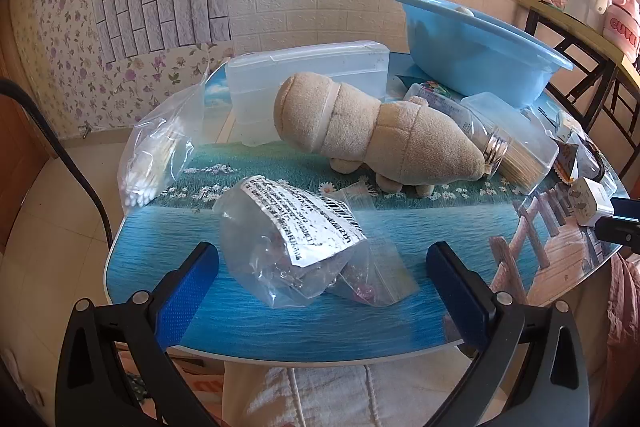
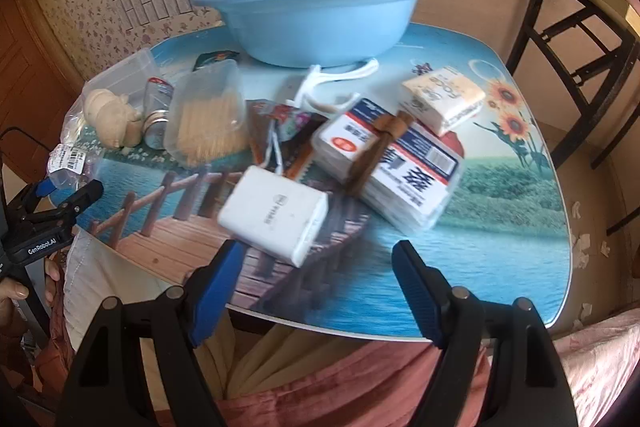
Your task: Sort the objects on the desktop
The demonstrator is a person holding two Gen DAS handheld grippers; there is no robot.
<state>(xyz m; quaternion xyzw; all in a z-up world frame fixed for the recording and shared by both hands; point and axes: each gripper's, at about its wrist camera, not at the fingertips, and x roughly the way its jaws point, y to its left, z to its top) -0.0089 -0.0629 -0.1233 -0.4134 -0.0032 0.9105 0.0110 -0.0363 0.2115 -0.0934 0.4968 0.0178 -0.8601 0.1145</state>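
Observation:
My left gripper (image 1: 322, 263) is open, its blue pads on either side of a clear zip bag with a white label (image 1: 294, 239) lying on the near table edge. My right gripper (image 2: 318, 267) is open and empty, just in front of a white charger block (image 2: 276, 217); the charger also shows in the left wrist view (image 1: 592, 207). A beige plush toy (image 1: 376, 135) lies mid-table. A blue basin (image 2: 316, 11) stands at the back, with a small white object inside.
A clear lidded box (image 1: 308, 83), a bag of cotton swabs (image 1: 154, 163), a toothpick box (image 2: 208, 115), a small jar (image 2: 158, 115), a tissue pack (image 2: 396, 167), a soap-like packet (image 2: 442, 99) and a white hanger (image 2: 332, 83) crowd the round table (image 2: 500, 259). A dark shelf stands at the right.

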